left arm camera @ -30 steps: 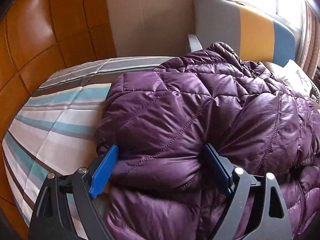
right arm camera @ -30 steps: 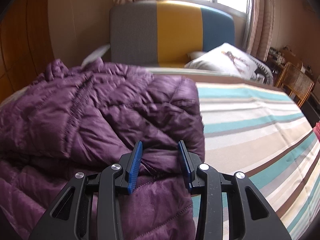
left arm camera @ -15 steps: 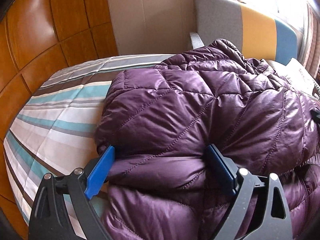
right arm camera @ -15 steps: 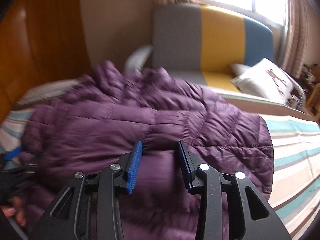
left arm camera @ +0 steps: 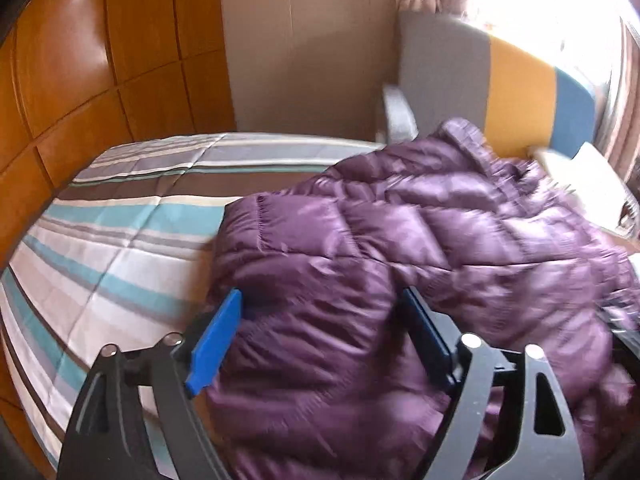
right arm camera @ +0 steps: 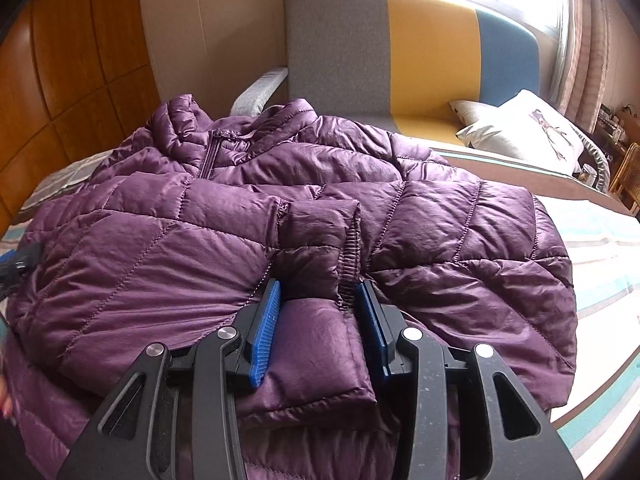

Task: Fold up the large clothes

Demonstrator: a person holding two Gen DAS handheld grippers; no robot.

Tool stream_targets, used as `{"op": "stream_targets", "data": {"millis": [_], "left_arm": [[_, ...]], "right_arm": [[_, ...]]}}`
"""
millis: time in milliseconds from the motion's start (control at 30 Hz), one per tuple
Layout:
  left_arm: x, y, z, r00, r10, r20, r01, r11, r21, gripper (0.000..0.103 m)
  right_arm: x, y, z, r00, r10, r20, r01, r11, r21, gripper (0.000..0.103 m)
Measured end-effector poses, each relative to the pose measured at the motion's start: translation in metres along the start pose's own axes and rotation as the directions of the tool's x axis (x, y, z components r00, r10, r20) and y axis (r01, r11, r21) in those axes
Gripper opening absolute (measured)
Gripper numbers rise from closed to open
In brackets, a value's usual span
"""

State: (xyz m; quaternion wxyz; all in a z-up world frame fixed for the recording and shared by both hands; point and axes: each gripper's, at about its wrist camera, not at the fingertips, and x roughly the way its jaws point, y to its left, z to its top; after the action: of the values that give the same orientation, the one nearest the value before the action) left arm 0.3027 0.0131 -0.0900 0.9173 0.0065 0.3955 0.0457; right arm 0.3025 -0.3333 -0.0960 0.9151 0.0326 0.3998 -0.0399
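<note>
Now jacket (right arm camera: 280, 208) folds bulge between both claws' blue pads.

We look forward and down along each gripper's fingers, close over the purple jacket (left arm camera: 420, 240) (right arm camera: 280, 220); both views share it, the striped bed (left arm camera: 120, 240) and sofa (right arm camera: 400, 48) ahead.

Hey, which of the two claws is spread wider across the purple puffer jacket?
The left claw; its jaws, just closing slightly, straddle a broad bulge of jacket, while the right claw brackets only a narrow cuff.
</note>
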Motion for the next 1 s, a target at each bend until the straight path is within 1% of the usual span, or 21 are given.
{"op": "stream_targets", "data": {"millis": [33, 67, 100, 300, 567, 633, 667, 733, 767, 800, 833, 900, 967, 1000], "left_arm": [[0.008, 0.001, 0.000, 1.000, -0.010, -0.019, 0.010, 1.000, 0.003, 0.080], [0.015, 0.004, -0.001, 0.999, -0.037, -0.039, 0.037, 0.999, -0.010, 0.080], [0.017, 0.006, -0.001, 0.998, -0.047, -0.042, 0.046, 0.999, -0.018, 0.081], [0.031, 0.001, 0.005, 0.998, -0.053, -0.046, 0.053, 0.999, -0.012, 0.081], [0.047, -0.003, 0.017, 0.998, -0.049, -0.050, 0.050, 0.999, 0.003, 0.084], [0.043, -0.005, 0.016, 0.998, -0.037, -0.052, 0.037, 0.999, 0.006, 0.087], [0.041, -0.005, 0.017, 0.998, -0.020, -0.052, 0.021, 1.000, 0.008, 0.089], [0.031, -0.007, 0.016, 0.999, 0.006, -0.038, -0.005, 1.000, 0.024, 0.093], [0.024, -0.008, 0.014, 1.000, 0.016, -0.027, -0.015, 0.999, 0.033, 0.099], [0.015, -0.009, 0.010, 1.000, 0.018, -0.012, -0.018, 0.999, 0.042, 0.100], [0.003, -0.010, 0.004, 1.000, 0.002, 0.004, -0.002, 0.999, 0.051, 0.100], [-0.014, -0.010, -0.004, 0.999, -0.029, 0.023, 0.027, 0.998, 0.065, 0.101], [-0.029, -0.011, -0.015, 0.998, -0.035, 0.049, 0.031, 0.996, 0.083, 0.101], [-0.031, -0.012, -0.018, 0.998, -0.030, 0.051, 0.025, 0.996, 0.091, 0.101]], "right_arm": [[0.000, 0.000, 0.001, 1.000, -0.003, 0.001, 0.003, 1.000, -0.001, 0.041], [-0.001, 0.000, 0.000, 1.000, -0.008, 0.002, 0.008, 1.000, -0.002, 0.042], [-0.001, 0.000, 0.000, 1.000, -0.011, 0.003, 0.011, 1.000, -0.004, 0.042], [0.003, 0.002, 0.002, 0.999, -0.036, -0.002, 0.036, 0.999, -0.013, 0.042], [0.007, 0.002, 0.003, 0.999, -0.038, -0.004, 0.038, 0.999, 0.011, 0.042], [0.005, 0.003, 0.002, 0.999, -0.036, -0.006, 0.036, 0.999, 0.010, 0.044], [0.006, 0.002, 0.003, 0.999, -0.035, -0.009, 0.035, 0.999, 0.012, 0.045], [0.004, -0.002, 0.005, 1.000, -0.008, -0.024, 0.009, 0.999, 0.032, 0.047], [0.001, -0.005, 0.005, 1.000, 0.006, -0.026, -0.005, 0.999, 0.043, 0.048], [-0.002, -0.008, 0.005, 1.000, 0.016, -0.024, -0.014, 0.999, 0.052, 0.049], [-0.011, -0.011, 0.004, 1.000, 0.025, -0.010, -0.024, 0.998, 0.063, 0.053], [-0.024, -0.015, 0.000, 0.999, 0.039, 0.016, -0.040, 0.997, 0.070, 0.054], [-0.036, -0.018, -0.003, 0.999, 0.030, 0.035, -0.032, 0.998, 0.057, 0.054], [-0.041, -0.021, -0.004, 0.999, 0.011, 0.041, -0.013, 0.999, 0.053, 0.054]]}}
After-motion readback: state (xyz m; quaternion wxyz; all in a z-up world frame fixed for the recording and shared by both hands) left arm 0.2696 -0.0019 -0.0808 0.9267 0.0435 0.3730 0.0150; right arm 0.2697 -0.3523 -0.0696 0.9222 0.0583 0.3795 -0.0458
